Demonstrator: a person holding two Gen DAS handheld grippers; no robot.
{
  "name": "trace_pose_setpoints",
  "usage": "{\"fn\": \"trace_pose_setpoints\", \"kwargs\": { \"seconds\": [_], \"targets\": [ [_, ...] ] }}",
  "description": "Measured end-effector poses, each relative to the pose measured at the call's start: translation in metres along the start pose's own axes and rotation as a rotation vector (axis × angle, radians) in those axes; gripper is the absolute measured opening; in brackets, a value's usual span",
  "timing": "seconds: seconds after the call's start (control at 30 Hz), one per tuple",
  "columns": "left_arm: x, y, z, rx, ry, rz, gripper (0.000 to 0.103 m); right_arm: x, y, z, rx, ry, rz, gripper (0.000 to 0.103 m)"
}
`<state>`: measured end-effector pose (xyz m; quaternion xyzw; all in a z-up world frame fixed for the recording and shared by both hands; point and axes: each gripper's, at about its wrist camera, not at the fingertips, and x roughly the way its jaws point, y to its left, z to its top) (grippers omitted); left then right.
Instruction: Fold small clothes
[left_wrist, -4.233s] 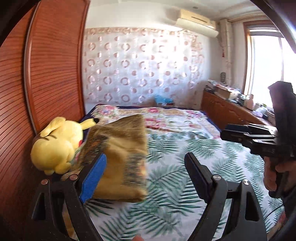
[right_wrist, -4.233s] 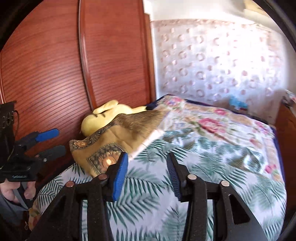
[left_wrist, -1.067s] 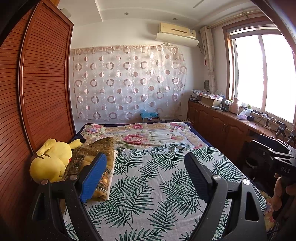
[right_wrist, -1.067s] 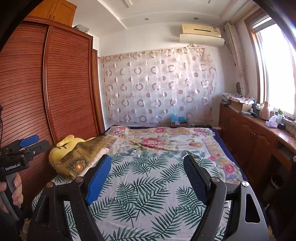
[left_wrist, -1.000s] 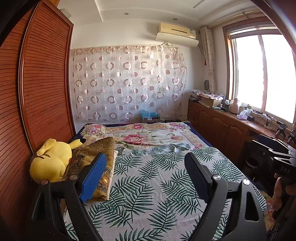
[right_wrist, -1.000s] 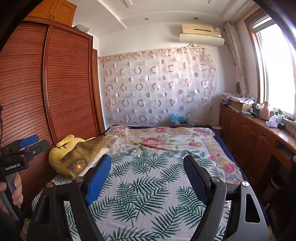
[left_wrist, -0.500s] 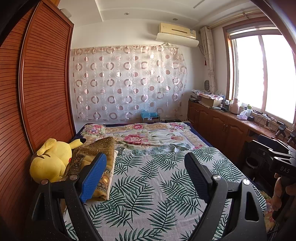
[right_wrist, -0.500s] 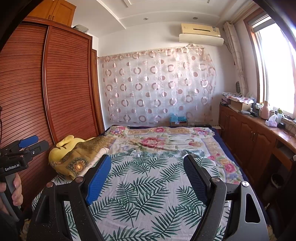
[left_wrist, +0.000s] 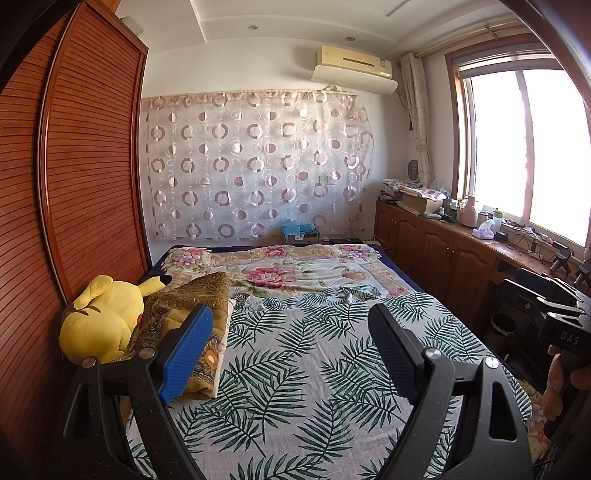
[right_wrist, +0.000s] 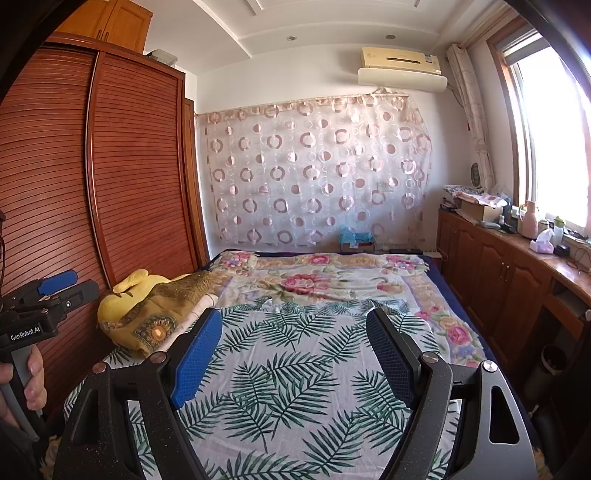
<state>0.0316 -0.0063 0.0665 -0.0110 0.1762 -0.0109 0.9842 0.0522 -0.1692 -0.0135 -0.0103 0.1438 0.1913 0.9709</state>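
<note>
A folded golden-brown patterned cloth (left_wrist: 184, 306) lies at the left edge of the bed, leaning on a yellow plush toy (left_wrist: 103, 314); it also shows in the right wrist view (right_wrist: 162, 317). My left gripper (left_wrist: 290, 350) is open and empty, held back from the bed above the palm-leaf sheet (left_wrist: 314, 362). My right gripper (right_wrist: 293, 350) is open and empty, also held back over the sheet (right_wrist: 295, 369). Each gripper shows at the edge of the other's view, the right one (left_wrist: 554, 317) and the left one (right_wrist: 48, 295).
A wooden wardrobe (left_wrist: 74, 184) stands along the left side of the bed. A floral blanket (left_wrist: 288, 266) covers the far half. Wooden cabinets (right_wrist: 498, 280) with clutter run under the window on the right. A circle-patterned curtain (left_wrist: 255, 170) hangs at the back.
Since 4.2 s ago both grippers have pulled back and up from the folded cloth, and the right one has opened wider. Over the last second nothing has visibly moved.
</note>
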Motion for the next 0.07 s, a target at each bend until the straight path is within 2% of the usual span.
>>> {"fn": "trace_pose_setpoints", "kwargs": {
  "seconds": [0.07],
  "targets": [
    [0.0, 0.0, 0.0, 0.001, 0.001, 0.001, 0.087, 0.0003, 0.0004, -0.001, -0.001, 0.001, 0.001, 0.082]
  ]
}}
